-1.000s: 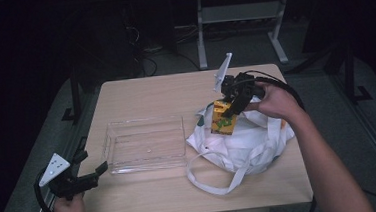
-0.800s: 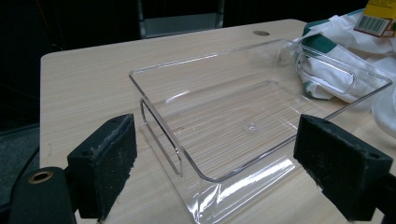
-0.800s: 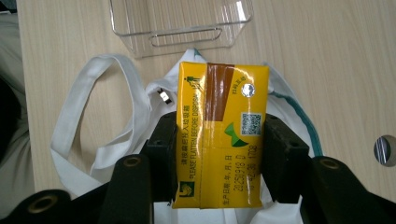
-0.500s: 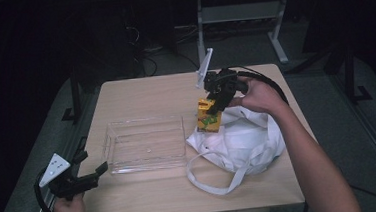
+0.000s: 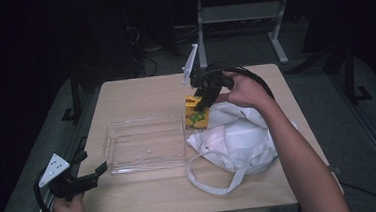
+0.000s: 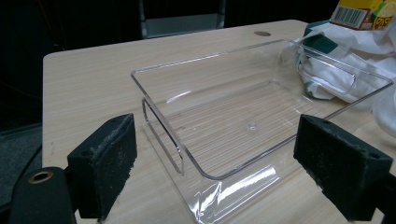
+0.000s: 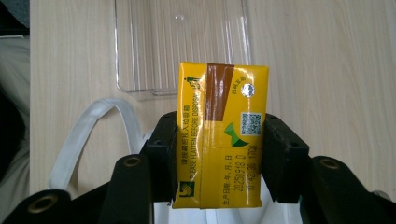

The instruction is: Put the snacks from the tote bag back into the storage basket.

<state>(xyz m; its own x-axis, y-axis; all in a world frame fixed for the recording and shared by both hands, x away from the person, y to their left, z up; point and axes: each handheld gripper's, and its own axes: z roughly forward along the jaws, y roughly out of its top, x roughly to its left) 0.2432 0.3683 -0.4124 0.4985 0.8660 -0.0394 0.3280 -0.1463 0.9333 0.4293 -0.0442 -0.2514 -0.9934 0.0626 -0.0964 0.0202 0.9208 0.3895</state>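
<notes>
Shown at frame centre: small yellow drink carton point(image 7: 219, 135) clamped in right gripper point(image 7: 217, 158) above clear rectangular plastic tray point(image 5: 146, 144), left gripper point(image 6: 233, 172) gaping at lower left; possible slip from narrow side grip.

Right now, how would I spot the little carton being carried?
Find the wooden table, then the white cloth bag at its right. Just above the bag's left edge, the right tool grips a small carton, the one bright yellow thing, beside the clear tray.
</notes>
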